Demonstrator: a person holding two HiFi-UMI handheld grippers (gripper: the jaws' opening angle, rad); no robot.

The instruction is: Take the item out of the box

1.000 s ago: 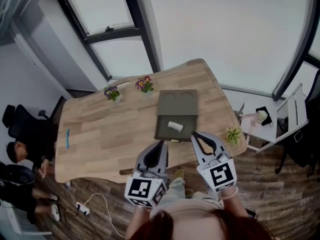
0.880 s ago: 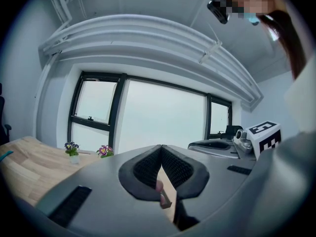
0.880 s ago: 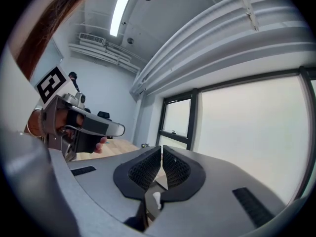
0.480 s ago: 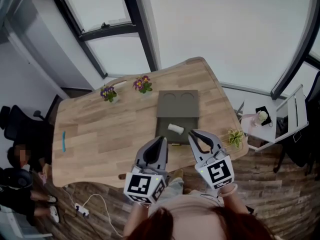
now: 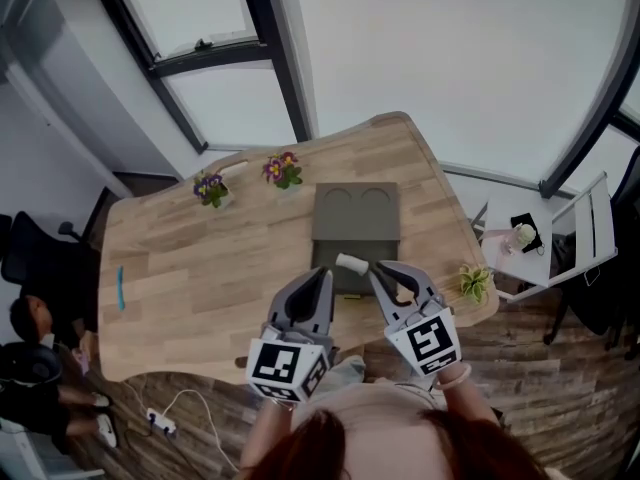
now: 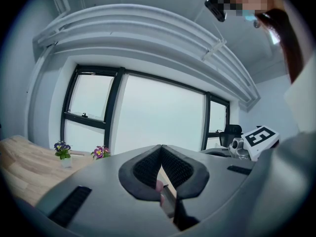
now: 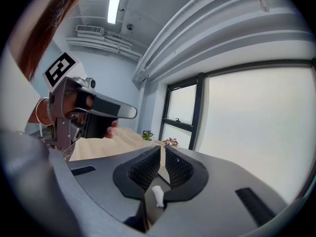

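On the window-side tabletop [image 5: 200,268] the box [image 5: 355,218] lies open. The left claw [image 6: 161,147] is closed and empty, and the right claw [image 7: 161,149], barely parted, lines up over the white roll [image 7: 157,195].

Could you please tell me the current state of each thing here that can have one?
Dark grey-green flat box: open, lid laid back flat.
Small white cylinder: lying on its side in the box's base.
Left gripper: shut, empty.
Right gripper: jaws slightly apart, holding nothing.
Two small pots of purple flowers: upright.
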